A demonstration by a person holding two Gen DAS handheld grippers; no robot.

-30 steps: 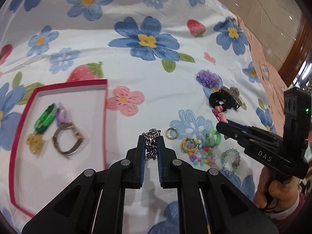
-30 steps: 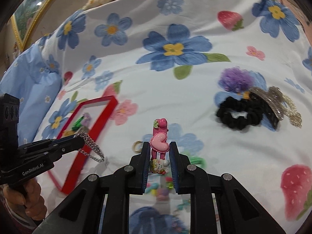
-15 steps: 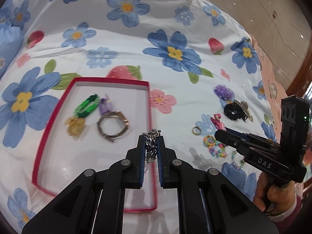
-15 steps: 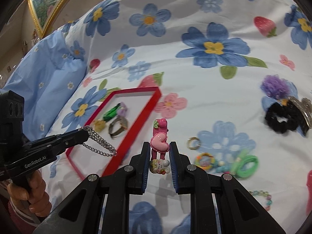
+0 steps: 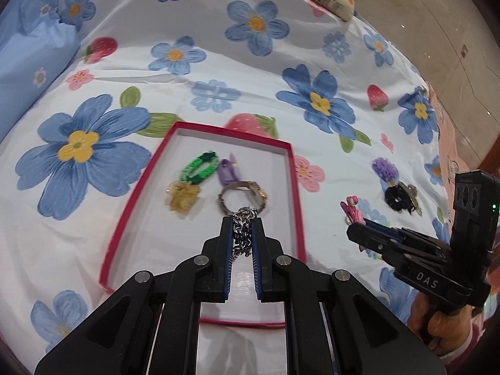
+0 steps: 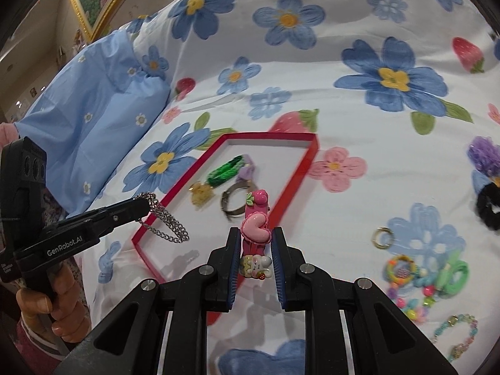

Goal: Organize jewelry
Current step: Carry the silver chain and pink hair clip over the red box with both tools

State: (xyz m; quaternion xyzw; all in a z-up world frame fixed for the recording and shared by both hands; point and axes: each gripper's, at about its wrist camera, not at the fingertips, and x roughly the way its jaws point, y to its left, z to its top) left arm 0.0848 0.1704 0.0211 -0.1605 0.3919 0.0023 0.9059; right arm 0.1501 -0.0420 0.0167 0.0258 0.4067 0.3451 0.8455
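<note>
The left gripper (image 5: 243, 229) is pinching a steel chain (image 5: 243, 234), bunched between its blue pads; in the right view the chain's loop hangs free above the tray's near corner. The right gripper (image 6: 255, 243) is clamped on a pink clip (image 6: 254, 231), glossy plastic with a heart and a small figure, held above the tray's right edge.

Step in hand, by judgement: carrying 2 pieces to the tray (image 5: 293, 187). Next, each must be lowered over bare floor and let go, clear of the pieces already there.

The tray is shallow, rectangular, red-walled, white inside. It holds a green woven band (image 5: 200, 167), a yellow translucent flower (image 5: 182, 197), a purple piece (image 5: 228, 172) and a metal watch (image 5: 243, 193). Beads (image 6: 425, 284), a ring (image 6: 382, 237) and scrunchies remain on the soft flowered sheet (image 5: 218, 62).
</note>
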